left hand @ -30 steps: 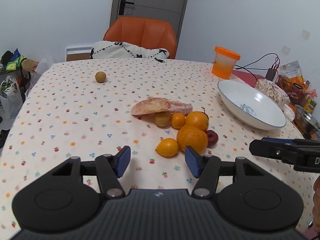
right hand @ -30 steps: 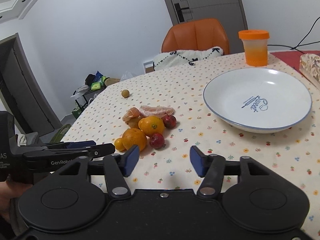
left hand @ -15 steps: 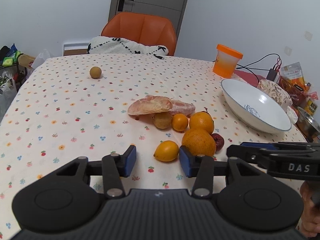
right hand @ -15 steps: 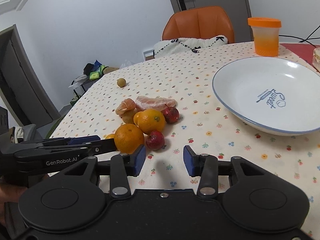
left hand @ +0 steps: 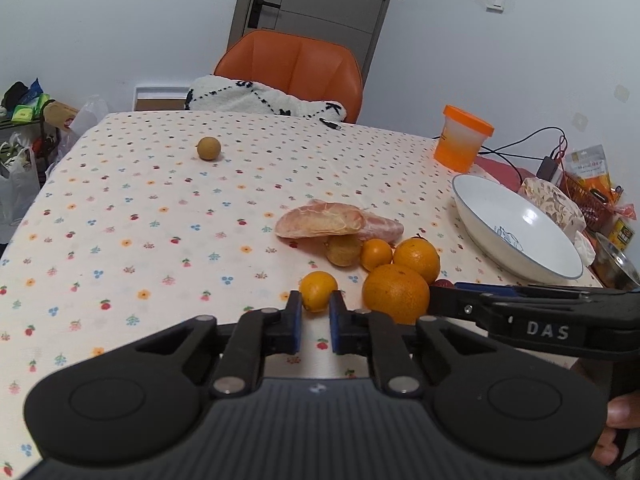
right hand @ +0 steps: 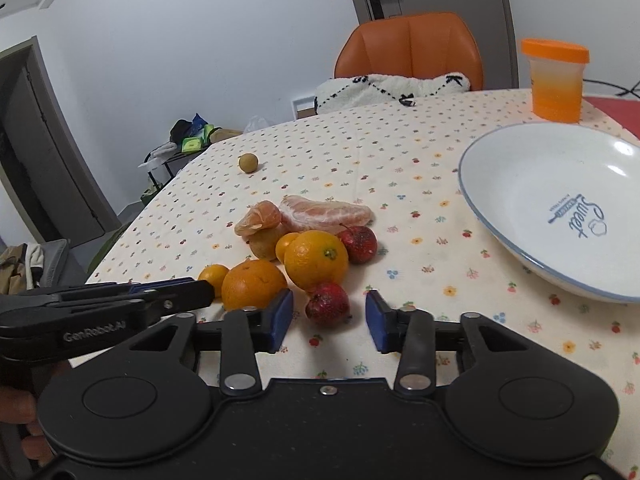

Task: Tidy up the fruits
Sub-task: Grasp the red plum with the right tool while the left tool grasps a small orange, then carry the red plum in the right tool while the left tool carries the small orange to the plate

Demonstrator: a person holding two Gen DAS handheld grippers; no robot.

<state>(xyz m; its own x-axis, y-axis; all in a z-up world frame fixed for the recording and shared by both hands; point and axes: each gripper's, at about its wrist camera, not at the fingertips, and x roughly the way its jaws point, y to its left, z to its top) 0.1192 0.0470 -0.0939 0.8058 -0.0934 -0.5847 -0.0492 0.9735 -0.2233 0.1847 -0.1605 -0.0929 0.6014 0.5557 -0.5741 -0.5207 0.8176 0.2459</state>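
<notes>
Floral tablecloth: small round yellow-orange citrus at centre, no long axis; left gripper narrowed just before it, not clamping; right gripper agape.

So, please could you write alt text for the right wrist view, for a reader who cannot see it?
The right gripper, jaws open, sits low over a floral tablecloth just in front of a small dark red fruit. Behind it lie oranges and peeled citrus segments. An empty white bowl stands to the right, and the left gripper reaches in from the left.
</notes>
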